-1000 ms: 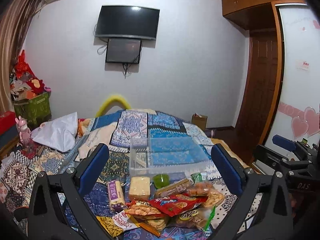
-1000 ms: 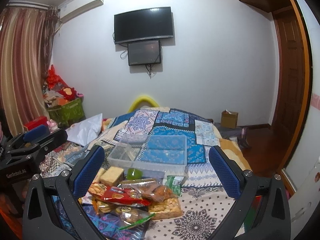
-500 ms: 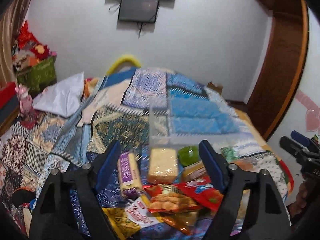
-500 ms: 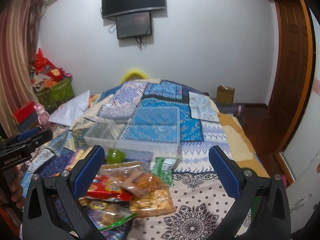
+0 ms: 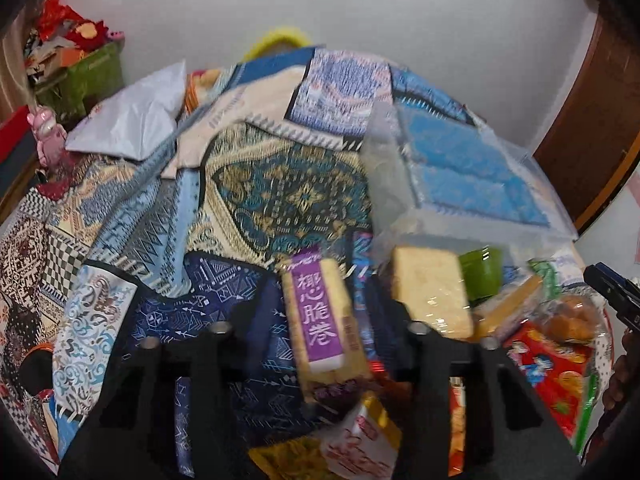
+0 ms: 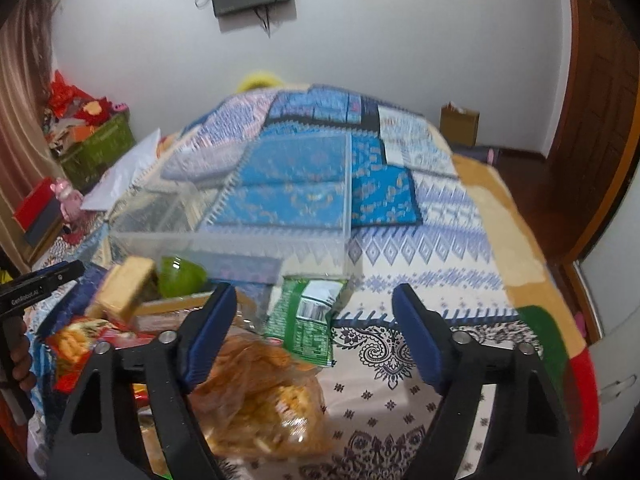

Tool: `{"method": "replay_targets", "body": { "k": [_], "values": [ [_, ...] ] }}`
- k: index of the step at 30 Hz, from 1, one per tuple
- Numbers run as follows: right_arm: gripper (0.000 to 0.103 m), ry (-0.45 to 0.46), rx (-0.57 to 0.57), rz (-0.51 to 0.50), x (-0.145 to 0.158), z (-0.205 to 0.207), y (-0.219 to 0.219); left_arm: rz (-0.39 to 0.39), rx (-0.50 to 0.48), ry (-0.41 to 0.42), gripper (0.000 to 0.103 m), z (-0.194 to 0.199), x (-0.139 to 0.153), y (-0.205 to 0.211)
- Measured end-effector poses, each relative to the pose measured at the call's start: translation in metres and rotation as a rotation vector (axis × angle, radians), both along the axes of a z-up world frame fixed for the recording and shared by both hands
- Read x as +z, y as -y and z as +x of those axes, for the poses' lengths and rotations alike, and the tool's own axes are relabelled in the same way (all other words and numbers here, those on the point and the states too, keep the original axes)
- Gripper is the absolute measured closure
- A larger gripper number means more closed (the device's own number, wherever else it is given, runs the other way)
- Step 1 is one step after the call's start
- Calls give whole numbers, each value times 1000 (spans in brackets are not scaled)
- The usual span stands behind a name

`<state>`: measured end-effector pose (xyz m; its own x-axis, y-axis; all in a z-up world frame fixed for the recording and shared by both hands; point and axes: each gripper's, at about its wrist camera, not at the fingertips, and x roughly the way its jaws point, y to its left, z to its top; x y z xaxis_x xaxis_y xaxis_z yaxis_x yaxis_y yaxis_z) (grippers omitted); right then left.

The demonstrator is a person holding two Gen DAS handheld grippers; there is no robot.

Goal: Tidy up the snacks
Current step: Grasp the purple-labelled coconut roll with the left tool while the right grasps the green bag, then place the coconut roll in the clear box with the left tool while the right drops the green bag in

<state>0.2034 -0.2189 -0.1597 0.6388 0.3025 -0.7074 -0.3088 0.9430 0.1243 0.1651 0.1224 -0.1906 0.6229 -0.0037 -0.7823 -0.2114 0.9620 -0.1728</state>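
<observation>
My left hand-held gripper (image 5: 320, 320) points down at the snack pile on the bed, its jaws closing, with the purple-labelled wafer-roll pack (image 5: 320, 316) lying between them; the picture is blurred and I cannot tell whether the pads press on it yet. Just right of that pack, in the centre right of the left wrist frame, sits a cellophane-wrapped yellow cake block (image 5: 428, 292), then a small green cup (image 5: 480, 272), and lower right a red printed snack bag (image 5: 556, 368).

My right hand-held gripper (image 6: 316, 336) is released, its jaws closing too, with nothing pressed between the blue pads. Between them in the lower centre of the right wrist frame lie a green foil packet (image 6: 304, 320) and, lower left, a clear bag of orange crackers (image 6: 264, 392) partly behind the left finger.

The clear plastic storage box (image 6: 240, 236) stands empty just beyond the snacks, in the middle of the frame, on the patchwork bedspread (image 6: 420, 208). A green crate (image 6: 100, 152) sits at the far left by the wall.
</observation>
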Motion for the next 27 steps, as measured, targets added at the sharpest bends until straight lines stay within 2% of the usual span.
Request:
{"method": "replay_targets", "body": {
  "k": [4,7,11,16,18,24,26,27],
  "values": [
    [41,-85,8,25,-19,18,0,-46,-11,-55,70,9,-18,-5],
    [41,-133,5,87,-27,25,6,-62,-29,-64,69,10,-25,-5],
    [41,-148,5,72,-32,29,7,-86,-38,-74,69,14,-27,-4],
    [41,-174,35,64,-37,36,2,-57,-46,-101,56,20,-33,1],
    [41,-186,44,60,-40,41,0,-70,-48,-127,53,24,-40,0],
    [42,-225,61,76,-47,50,-2,-82,-53,-132,52,27,-46,0],
    [48,-232,74,76,-49,50,-5,-75,-56,-127,53,26,-46,2],
    [56,-239,86,82,-49,50,-6,-76,-57,-126,54,26,-46,2]
  ]
}}
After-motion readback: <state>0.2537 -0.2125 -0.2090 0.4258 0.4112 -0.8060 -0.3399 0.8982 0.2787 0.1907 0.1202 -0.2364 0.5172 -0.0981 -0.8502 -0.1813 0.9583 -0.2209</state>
